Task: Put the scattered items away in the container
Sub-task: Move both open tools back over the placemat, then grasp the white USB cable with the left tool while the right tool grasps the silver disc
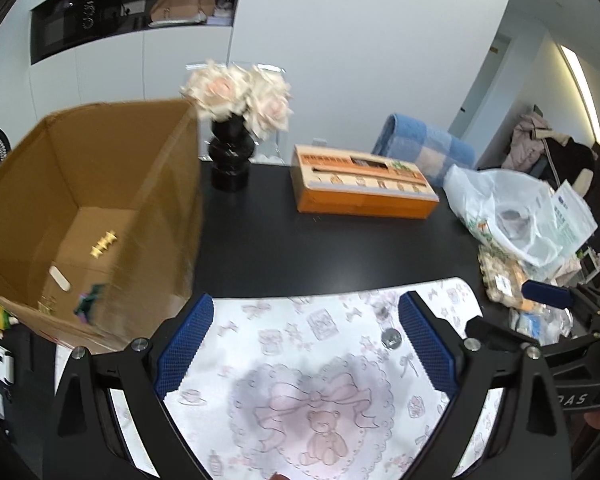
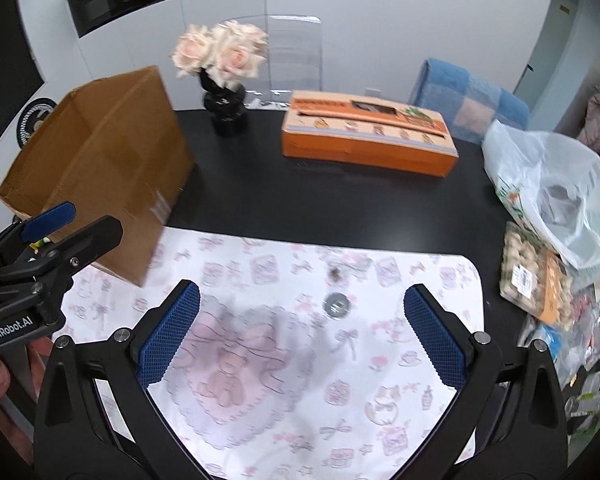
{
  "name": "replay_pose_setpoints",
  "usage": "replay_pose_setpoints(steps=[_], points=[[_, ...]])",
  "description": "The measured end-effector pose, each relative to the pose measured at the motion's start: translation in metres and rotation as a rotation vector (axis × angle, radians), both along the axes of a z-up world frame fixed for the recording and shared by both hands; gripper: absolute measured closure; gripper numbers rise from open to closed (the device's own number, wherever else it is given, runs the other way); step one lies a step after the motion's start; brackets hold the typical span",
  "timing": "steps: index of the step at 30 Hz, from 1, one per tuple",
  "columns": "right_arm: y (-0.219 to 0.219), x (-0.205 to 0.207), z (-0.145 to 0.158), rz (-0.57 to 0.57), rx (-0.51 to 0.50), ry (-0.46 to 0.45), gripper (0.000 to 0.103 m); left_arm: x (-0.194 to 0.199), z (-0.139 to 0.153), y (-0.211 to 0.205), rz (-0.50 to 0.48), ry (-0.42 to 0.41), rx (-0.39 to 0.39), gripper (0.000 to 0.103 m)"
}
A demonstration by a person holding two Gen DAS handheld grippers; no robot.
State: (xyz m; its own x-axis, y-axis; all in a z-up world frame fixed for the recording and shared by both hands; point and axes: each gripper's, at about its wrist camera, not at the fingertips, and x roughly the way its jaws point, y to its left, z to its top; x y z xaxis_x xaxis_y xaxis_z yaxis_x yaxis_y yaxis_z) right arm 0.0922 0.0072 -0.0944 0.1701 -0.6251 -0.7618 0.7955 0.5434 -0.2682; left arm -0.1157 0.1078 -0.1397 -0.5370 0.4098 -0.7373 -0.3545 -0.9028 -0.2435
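Observation:
An open cardboard box point(image 1: 100, 184) stands on the left of the black table, partly on a white mat with pink bear print point(image 1: 300, 364). Inside lie a gold star-shaped clip point(image 1: 104, 243), a pale stick point(image 1: 60, 278) and a green item point(image 1: 87, 303). A silver washer point(image 1: 391, 338) lies on the mat, just inside my left gripper's right finger. My left gripper point(image 1: 308, 340) is open and holds nothing. My right gripper point(image 2: 302, 328) is also open over the mat point(image 2: 300, 400). The washer point(image 2: 337, 305) lies ahead between its fingers, and a small brown item point(image 2: 334, 274) lies beyond.
A black vase of pale roses point(image 1: 232, 160), an orange carton point(image 1: 360, 188), a blue checked cloth point(image 1: 424, 148) and a clear chair stand at the back. A plastic bag point(image 2: 552, 184) and snack packs point(image 2: 540, 280) crowd the right edge. The left gripper point(image 2: 74, 224) shows by the box point(image 2: 100, 160).

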Motion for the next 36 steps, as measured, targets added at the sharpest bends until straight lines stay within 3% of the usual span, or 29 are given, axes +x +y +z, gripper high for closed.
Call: replay_pose_setpoints(steps=[10,21,27,31,36], points=[[-0.036,-0.051,-0.046,-0.048,0.084,0.016,0.0,-0.001,-0.057,0.061,-0.027,-0.089,-0.106,0.01],[-0.092,-0.063,-0.111,-0.083,0.19,0.074,0.003,-0.019,-0.132,0.095,-0.03,-0.197,-0.227,0.01],[-0.115,-0.05,-0.136,-0.066,0.206,0.118,0.013,-0.038,-0.163,0.101,-0.002,-0.242,-0.273,0.01],[-0.126,-0.037,-0.157,-0.036,0.24,0.196,0.041,-0.042,-0.173,0.107,0.002,-0.22,-0.311,0.01],[-0.13,-0.033,-0.17,-0.021,0.266,0.192,0.052,-0.046,-0.185,0.113,-0.006,-0.248,-0.3,0.01]])
